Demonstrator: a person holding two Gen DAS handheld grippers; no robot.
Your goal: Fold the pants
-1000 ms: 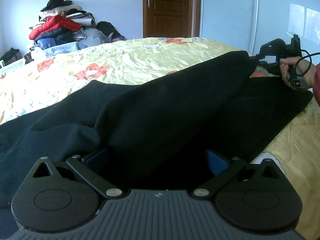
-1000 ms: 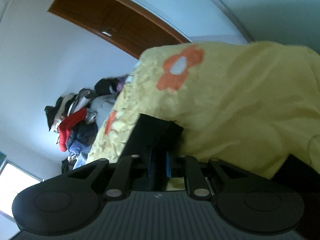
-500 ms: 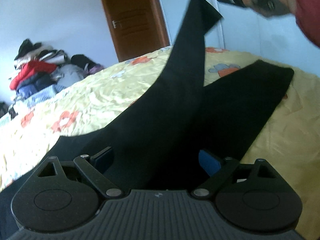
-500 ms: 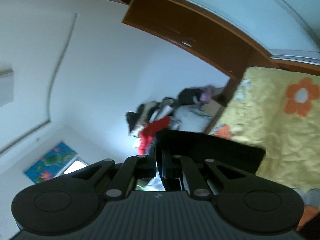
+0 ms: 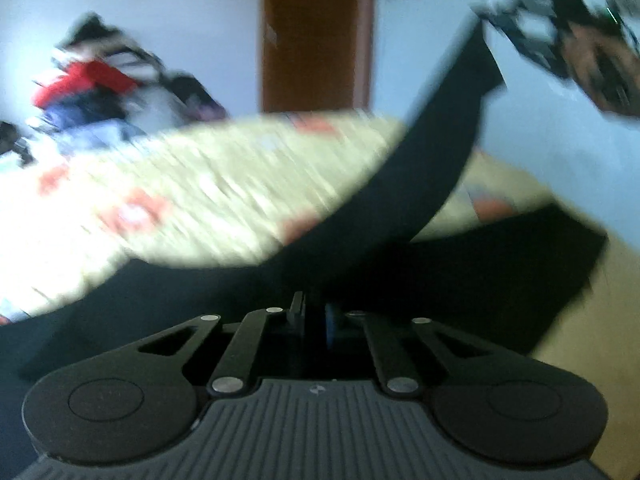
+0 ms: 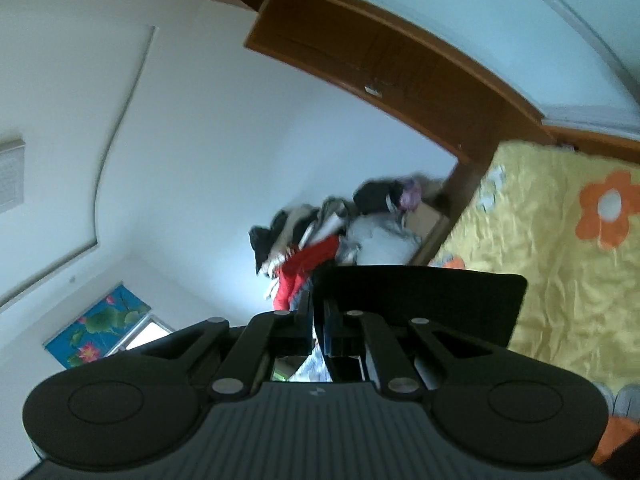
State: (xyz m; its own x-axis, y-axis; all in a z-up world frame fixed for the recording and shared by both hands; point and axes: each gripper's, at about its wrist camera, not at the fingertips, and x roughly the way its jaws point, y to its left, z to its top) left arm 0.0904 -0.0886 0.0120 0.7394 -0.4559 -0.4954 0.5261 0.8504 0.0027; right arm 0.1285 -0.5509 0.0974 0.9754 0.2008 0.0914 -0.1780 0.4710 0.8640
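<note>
Home bedroom. Bed with yellow floral bedspread (image 6: 560, 280) spreads ahead of both grippers. Heap of clothes (image 6: 320, 240) piled against white wall beyond bed, ahead of right gripper. Brown wooden door (image 5: 316, 36) straight ahead of left gripper. Lotus-print blind (image 6: 96, 326) over window, low left of right gripper.

Matt black cloth pants (image 5: 420, 184)

Soft daylight fills the room. The left wrist view is heavily motion-blurred; the right wrist view is sharper, and both bend strongly at the edges.
</note>
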